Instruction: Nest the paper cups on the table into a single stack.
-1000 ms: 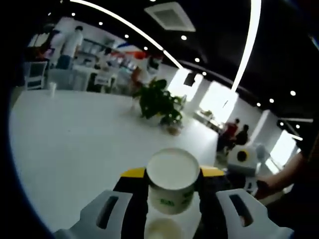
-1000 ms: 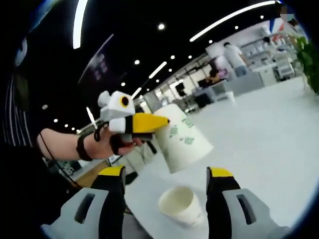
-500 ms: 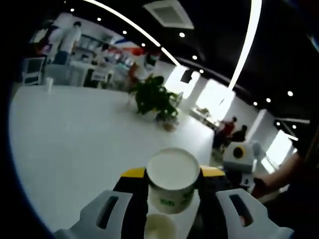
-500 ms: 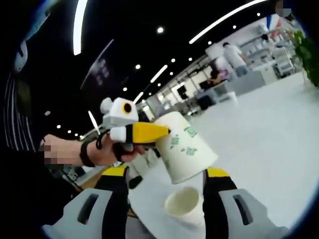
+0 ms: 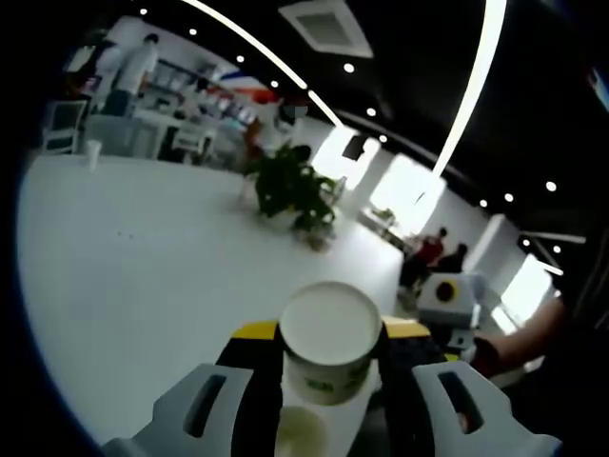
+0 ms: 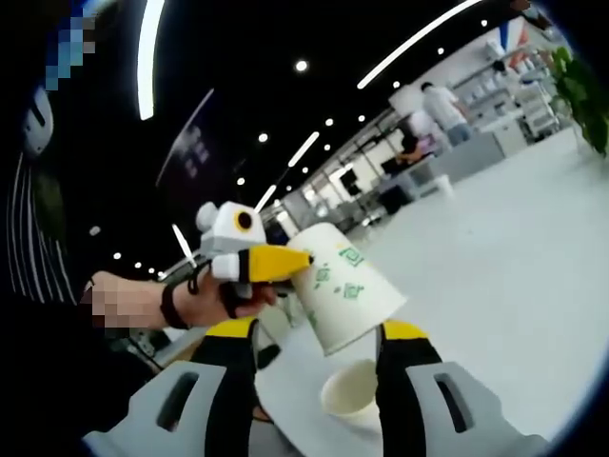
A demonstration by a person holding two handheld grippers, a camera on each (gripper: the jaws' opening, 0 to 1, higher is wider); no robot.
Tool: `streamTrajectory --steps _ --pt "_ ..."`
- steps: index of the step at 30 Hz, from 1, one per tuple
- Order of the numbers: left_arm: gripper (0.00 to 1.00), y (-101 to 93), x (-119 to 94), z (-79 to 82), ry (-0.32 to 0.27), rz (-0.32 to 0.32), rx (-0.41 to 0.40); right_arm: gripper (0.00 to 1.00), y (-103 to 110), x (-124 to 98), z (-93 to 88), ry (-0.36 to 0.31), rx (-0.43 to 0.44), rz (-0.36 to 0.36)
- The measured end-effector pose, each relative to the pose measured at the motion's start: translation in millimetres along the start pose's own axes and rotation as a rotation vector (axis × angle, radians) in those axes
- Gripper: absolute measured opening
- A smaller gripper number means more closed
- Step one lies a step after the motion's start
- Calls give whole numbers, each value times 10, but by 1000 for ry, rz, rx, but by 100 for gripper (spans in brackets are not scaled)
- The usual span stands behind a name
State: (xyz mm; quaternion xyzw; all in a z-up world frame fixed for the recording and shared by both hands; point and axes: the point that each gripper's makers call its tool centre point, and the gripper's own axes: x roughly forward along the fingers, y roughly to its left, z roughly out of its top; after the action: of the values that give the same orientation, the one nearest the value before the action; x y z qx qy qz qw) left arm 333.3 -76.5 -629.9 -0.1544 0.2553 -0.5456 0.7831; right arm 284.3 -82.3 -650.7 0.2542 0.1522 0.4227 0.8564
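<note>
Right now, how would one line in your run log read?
left gripper: shut on raised cup | right gripper: open around table cup | cups not yet nested

Your held cup (image 6: 344,297) hangs just above the lower cup (image 6: 350,392), which sits between your right jaws. The table (image 5: 133,267) ahead lies open up to the plant (image 5: 290,190).

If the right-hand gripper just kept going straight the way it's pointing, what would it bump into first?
Probably the open paper cup lying between its jaws just ahead; the tilted cup held by the left gripper hangs above that, though depth is unclear.
</note>
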Motion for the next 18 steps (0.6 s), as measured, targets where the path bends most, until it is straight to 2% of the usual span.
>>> streamTrajectory --steps 18 --pt "37 -55 -74 -77 -6 -36 -39 32 1 -35 134 -52 46 26"
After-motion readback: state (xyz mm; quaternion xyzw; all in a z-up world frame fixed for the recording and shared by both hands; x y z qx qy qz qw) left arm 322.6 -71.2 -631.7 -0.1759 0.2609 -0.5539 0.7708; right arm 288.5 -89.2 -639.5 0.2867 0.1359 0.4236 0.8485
